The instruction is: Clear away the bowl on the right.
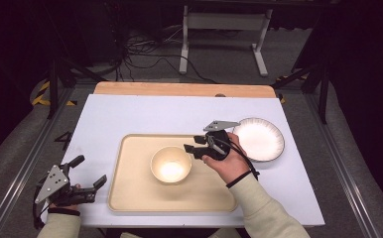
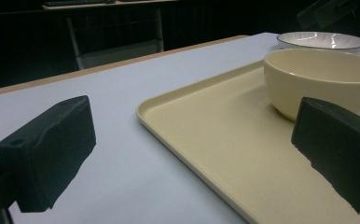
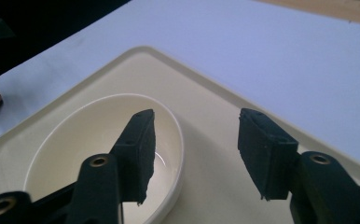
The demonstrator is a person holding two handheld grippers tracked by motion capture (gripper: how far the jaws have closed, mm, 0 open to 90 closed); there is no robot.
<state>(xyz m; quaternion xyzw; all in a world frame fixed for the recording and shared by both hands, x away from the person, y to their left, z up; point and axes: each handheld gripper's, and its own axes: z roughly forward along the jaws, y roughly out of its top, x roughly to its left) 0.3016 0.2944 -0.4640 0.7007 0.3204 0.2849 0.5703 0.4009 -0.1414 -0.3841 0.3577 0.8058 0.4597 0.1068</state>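
Note:
A cream bowl [image 1: 170, 165] stands empty in the middle of a cream tray [image 1: 130, 196]. My right gripper [image 1: 193, 144] hovers at the bowl's right rim, open. In the right gripper view one jaw hangs over the inside of the bowl [image 3: 75, 140] and the other outside it over the tray [image 3: 206, 93]; the right gripper [image 3: 197, 128] holds nothing. My left gripper [image 1: 88, 171] is open and empty at the table's front left, just left of the tray. From the left gripper [image 2: 194, 135] I see the tray's rim [image 2: 143, 112], the bowl [image 2: 322, 79] and a plate [image 2: 322, 41] behind it.
A white plate [image 1: 258, 139] with a dark rim lies right of the tray, behind the right hand. The white table sheet [image 1: 155, 111] runs bare to a wooden strip [image 1: 179, 89] at the far edge. Beyond it stand a white frame and cables on the floor.

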